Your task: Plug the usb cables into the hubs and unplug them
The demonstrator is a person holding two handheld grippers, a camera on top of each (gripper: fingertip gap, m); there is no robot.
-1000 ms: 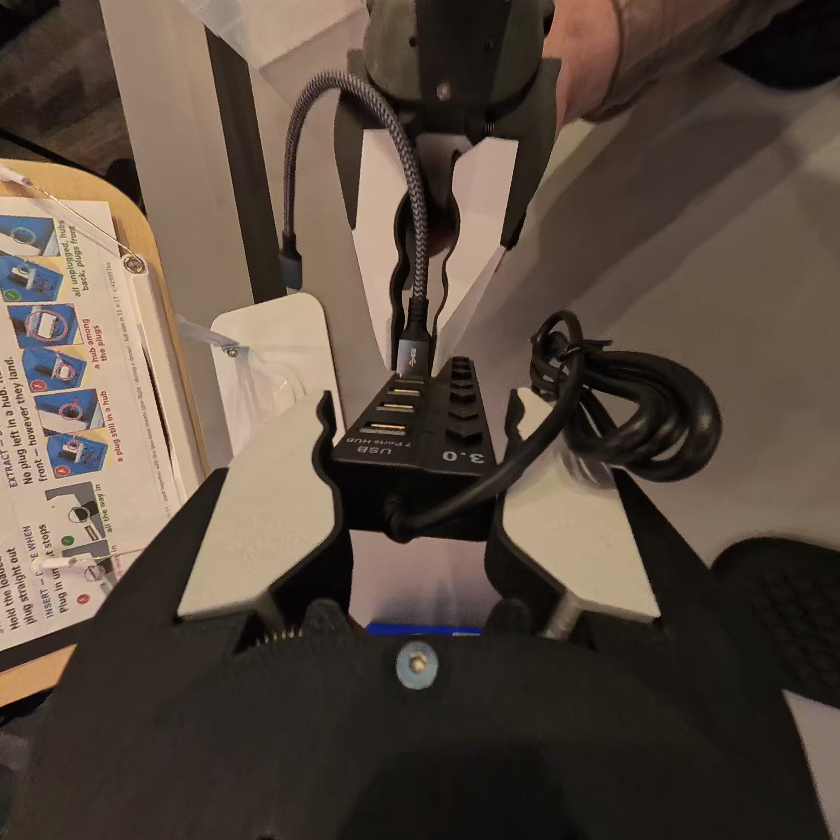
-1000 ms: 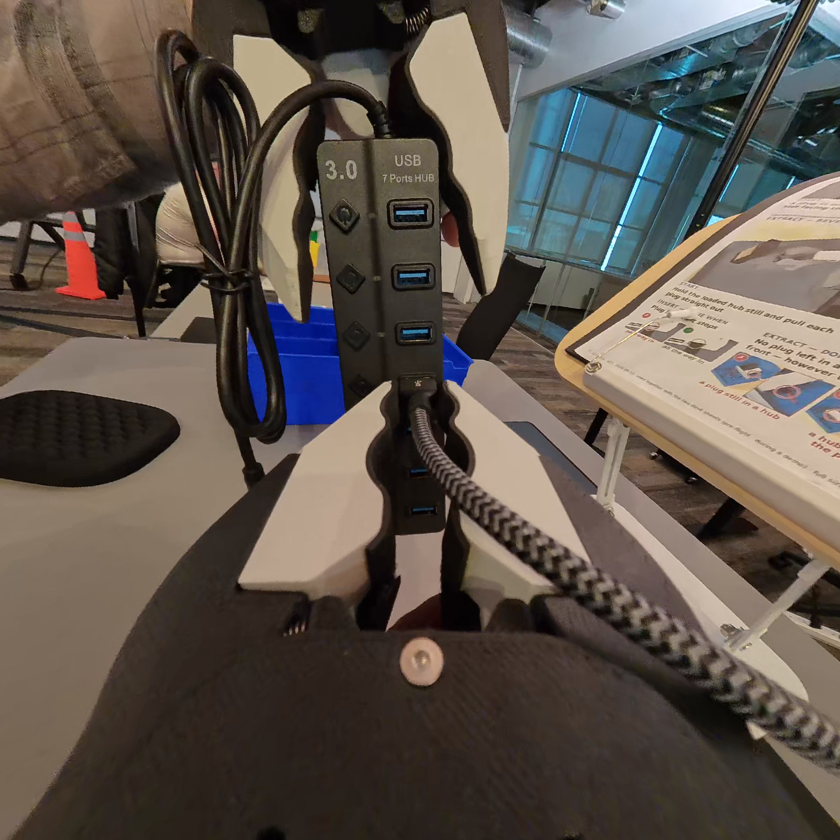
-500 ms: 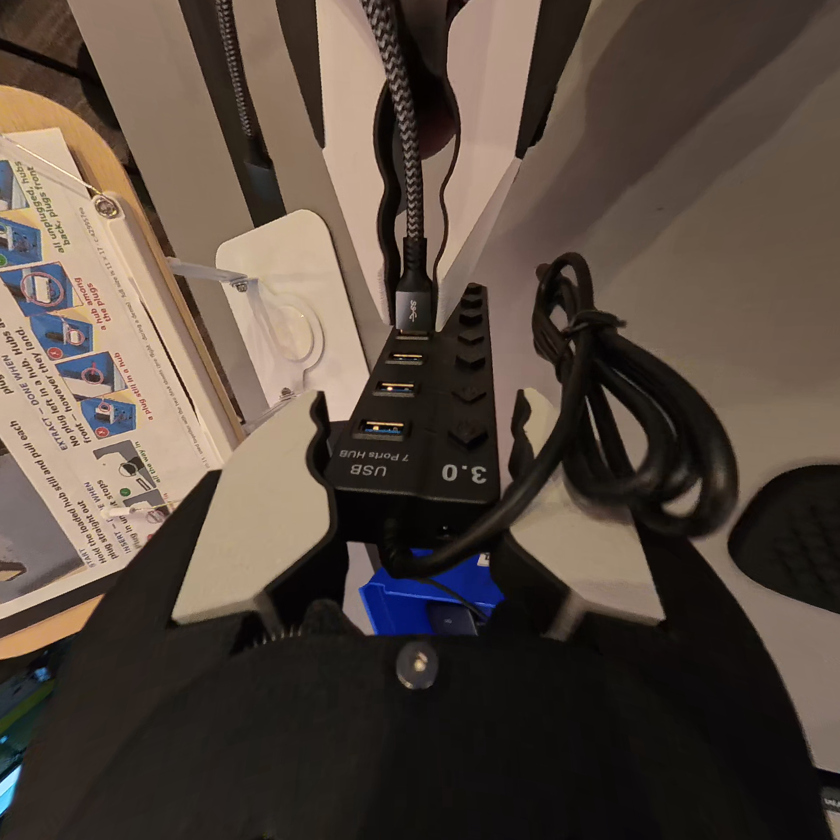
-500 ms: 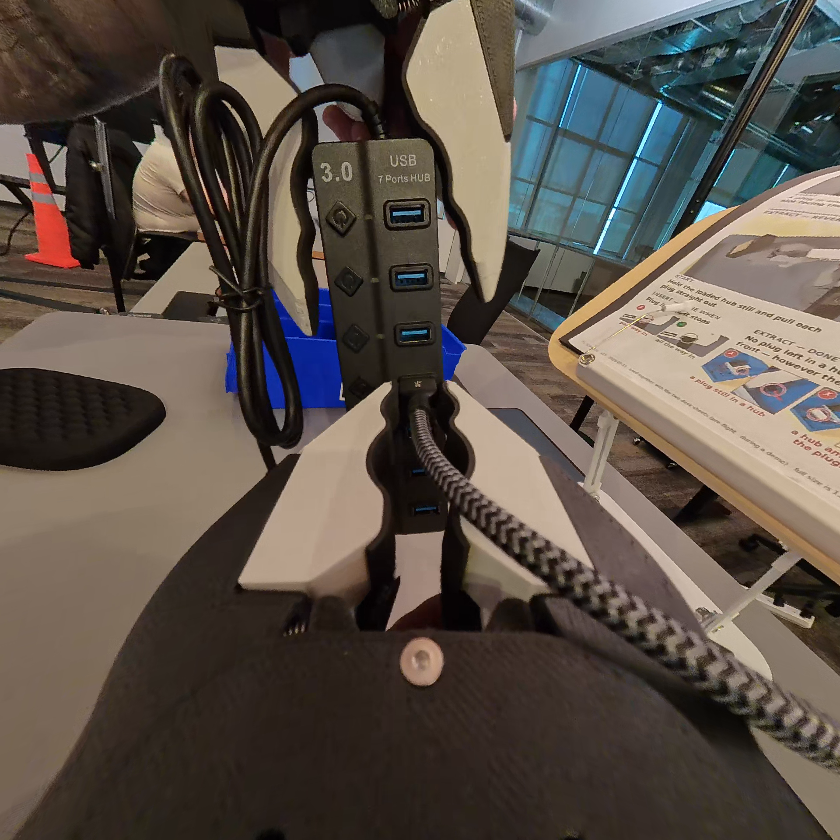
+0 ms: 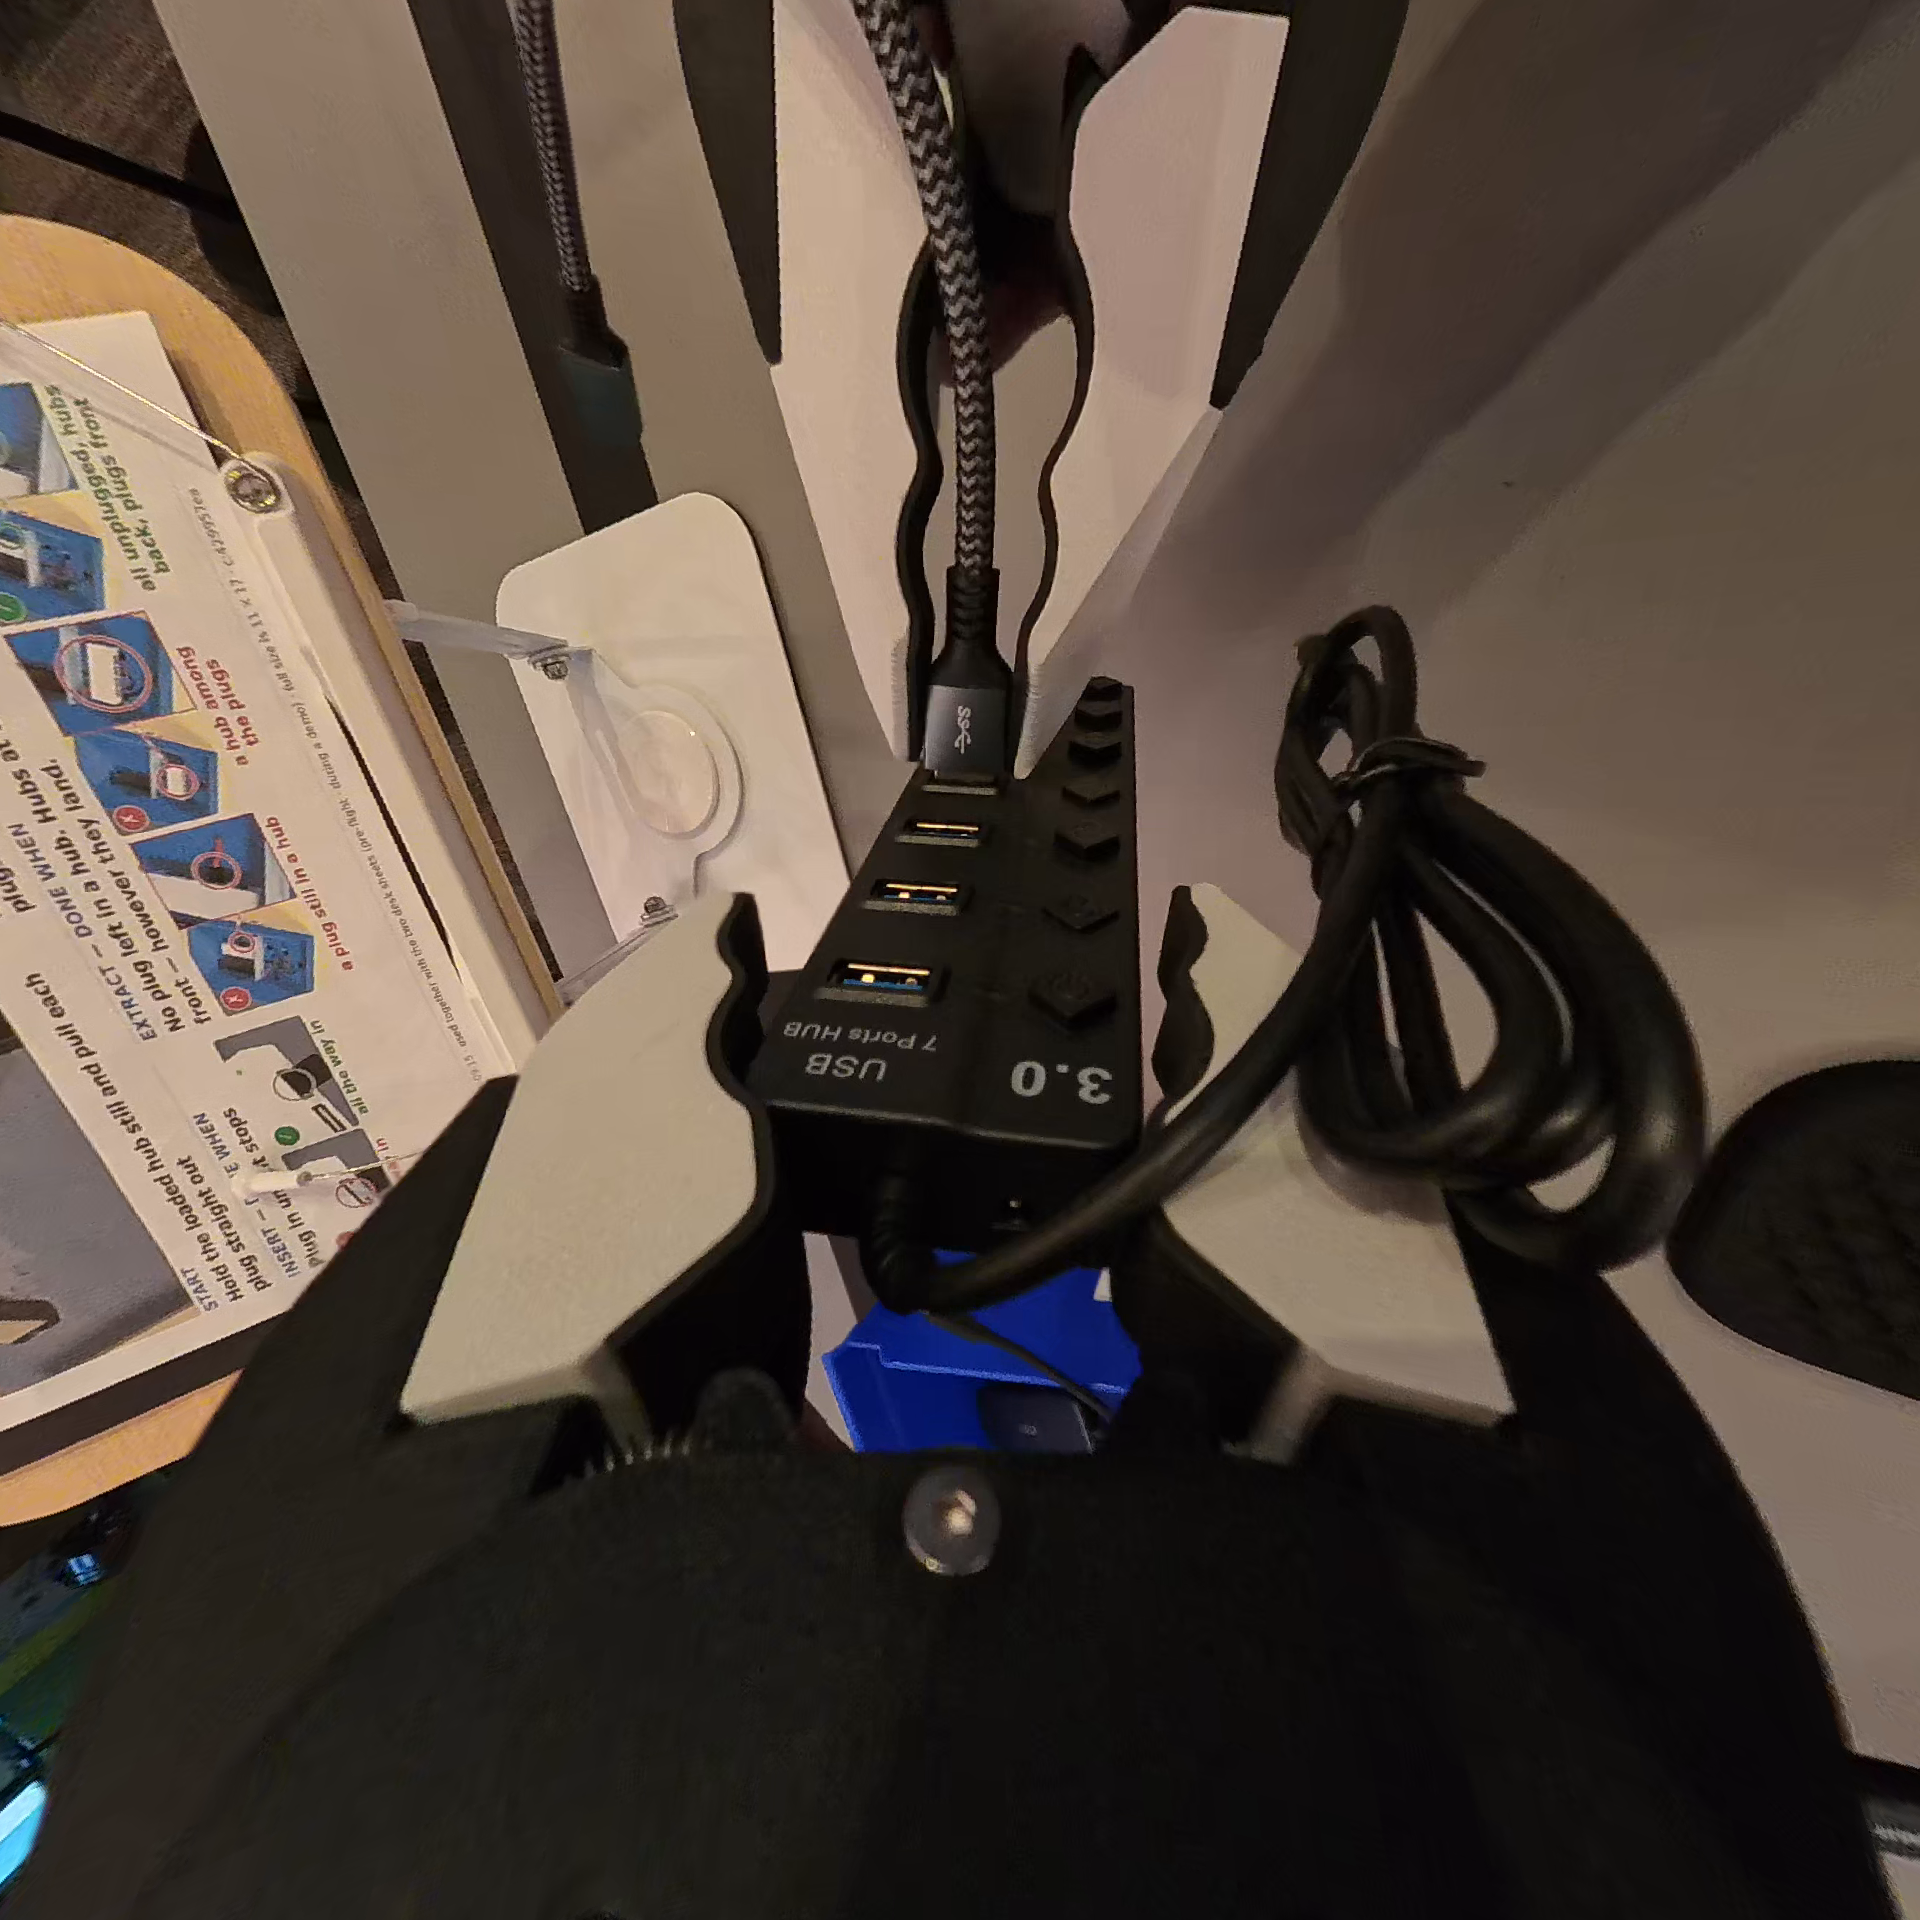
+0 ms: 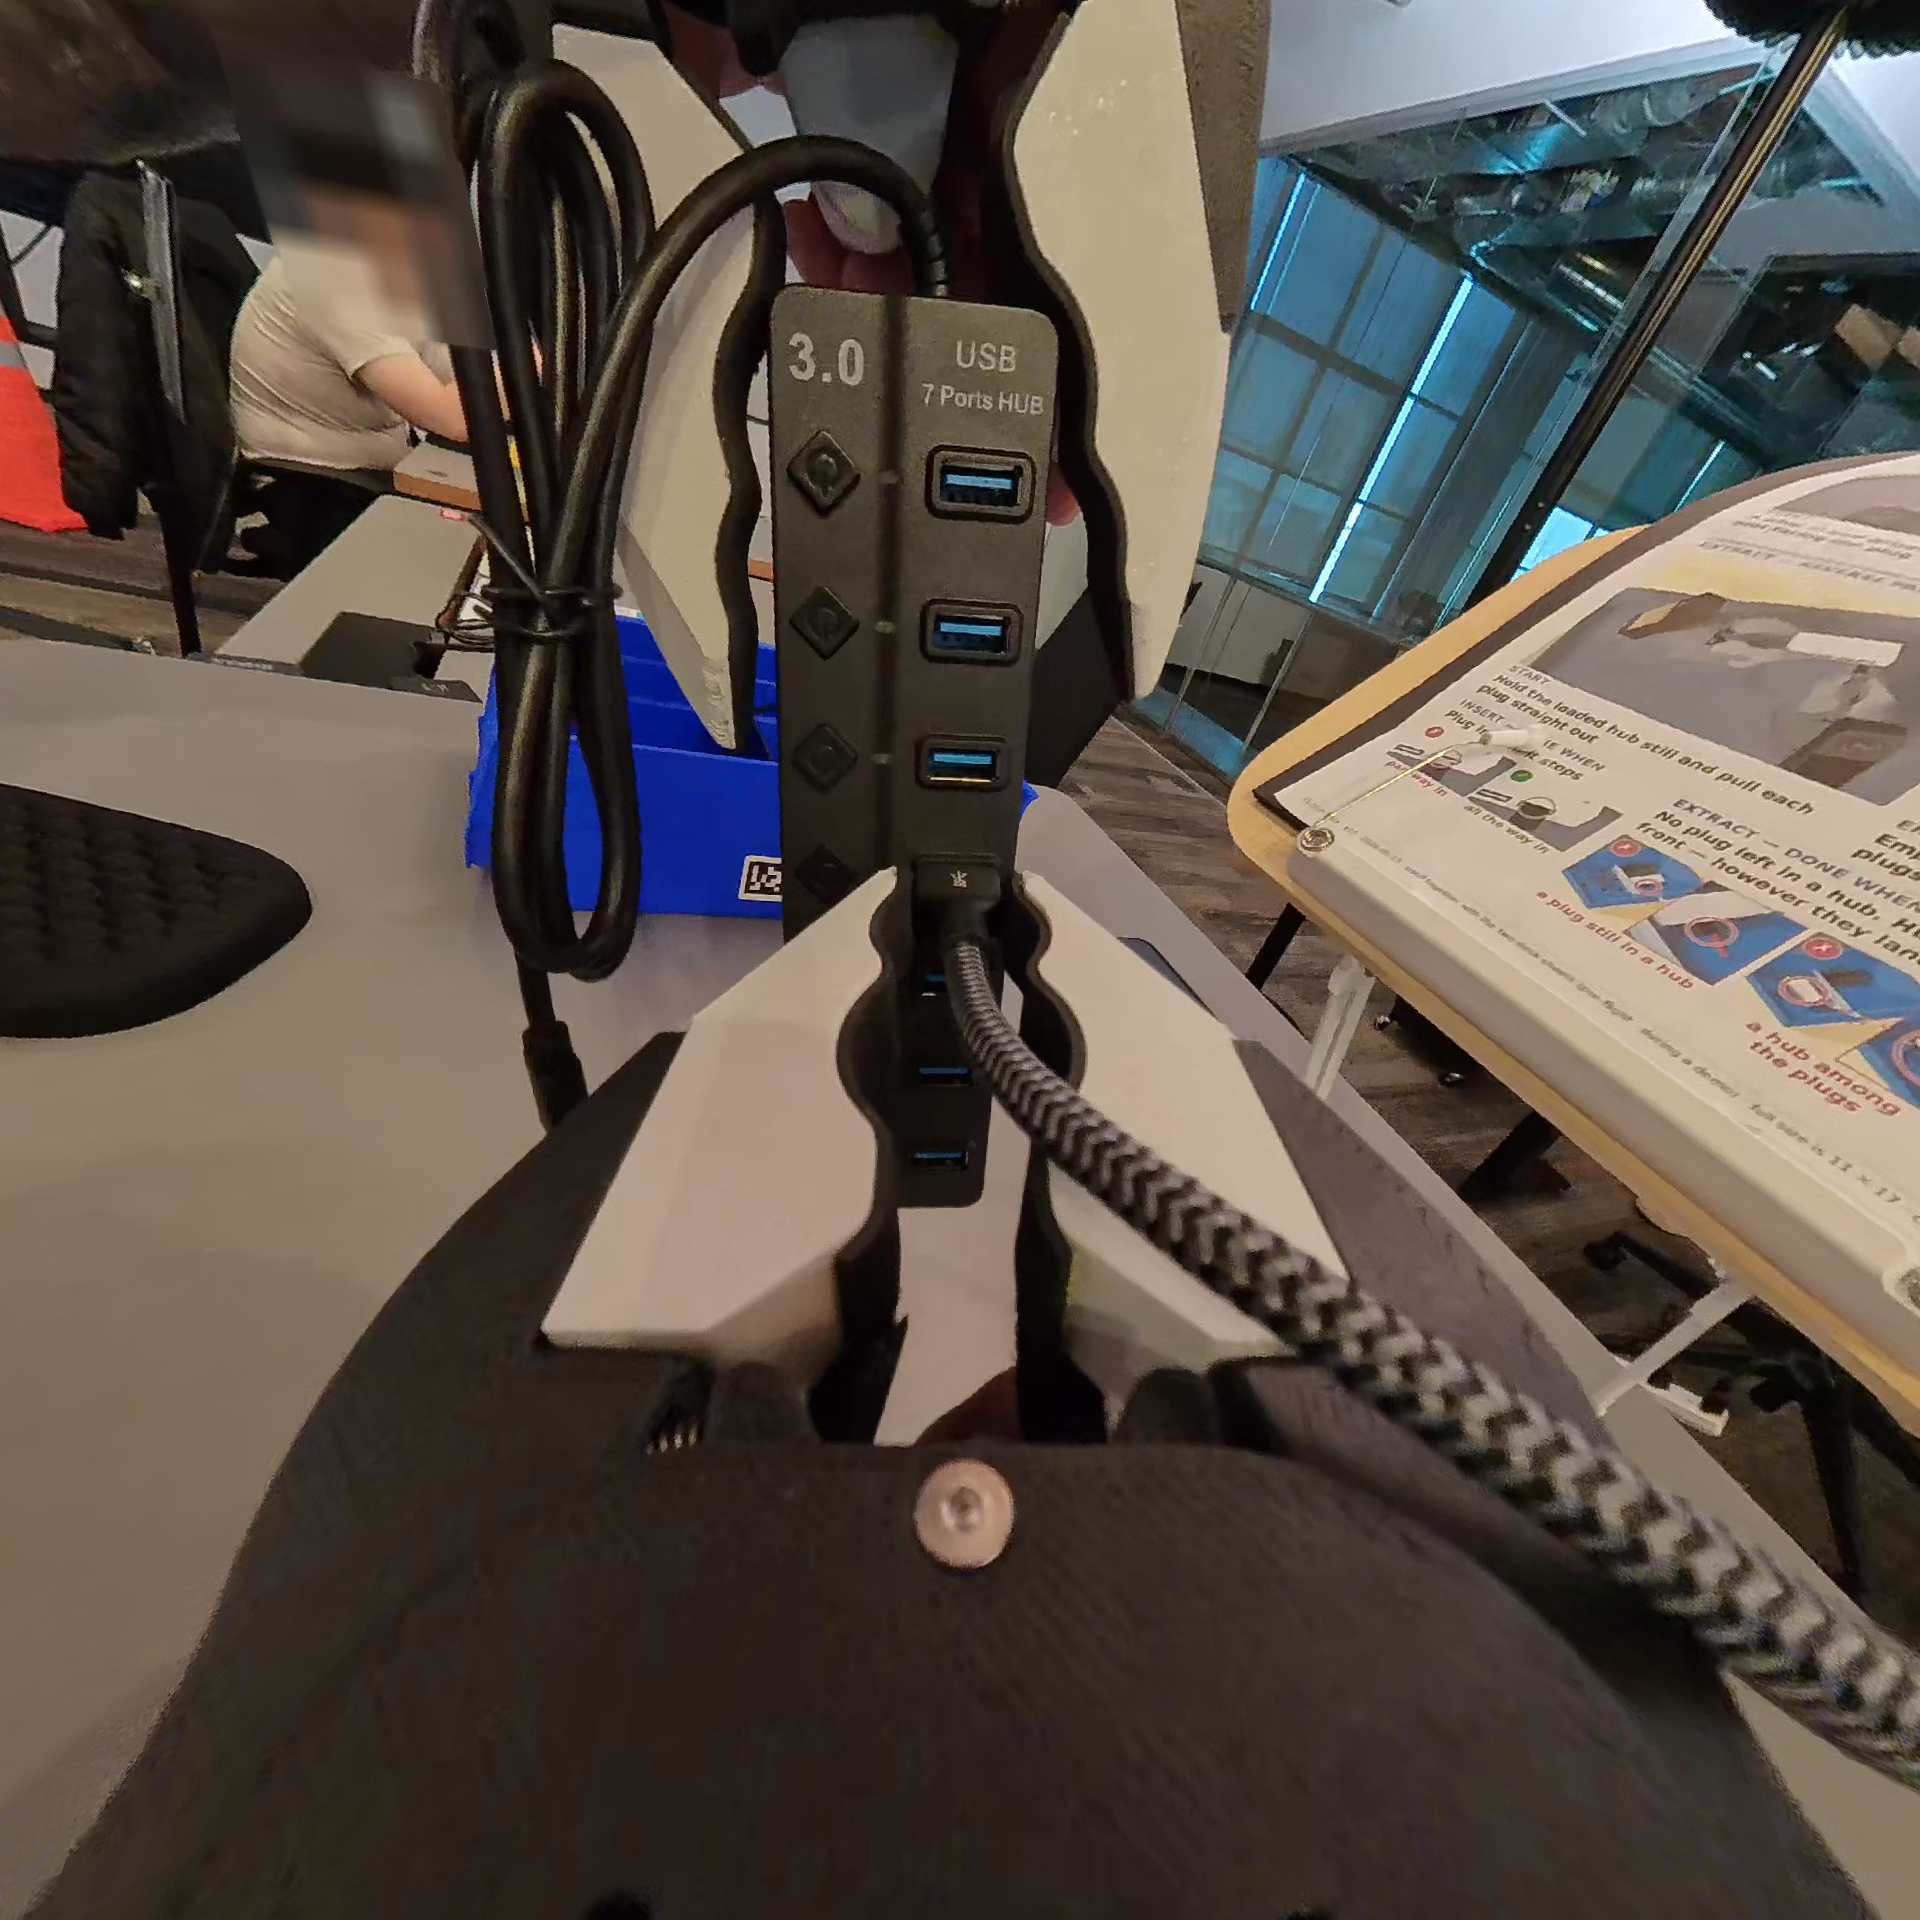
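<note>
Grey tabletop is stretching below me, a blue bin sitting on it. I am clamping my left gripper around the end of the black seven-port USB hub, held in the air, while my right gripper is pinching the grey plug of one braided cable at the fourth port. Seating looks nearly finished, I judge; unplugging is remaining. I am counting one hub, one braided cable, seven ports, and six are standing empty.
</note>
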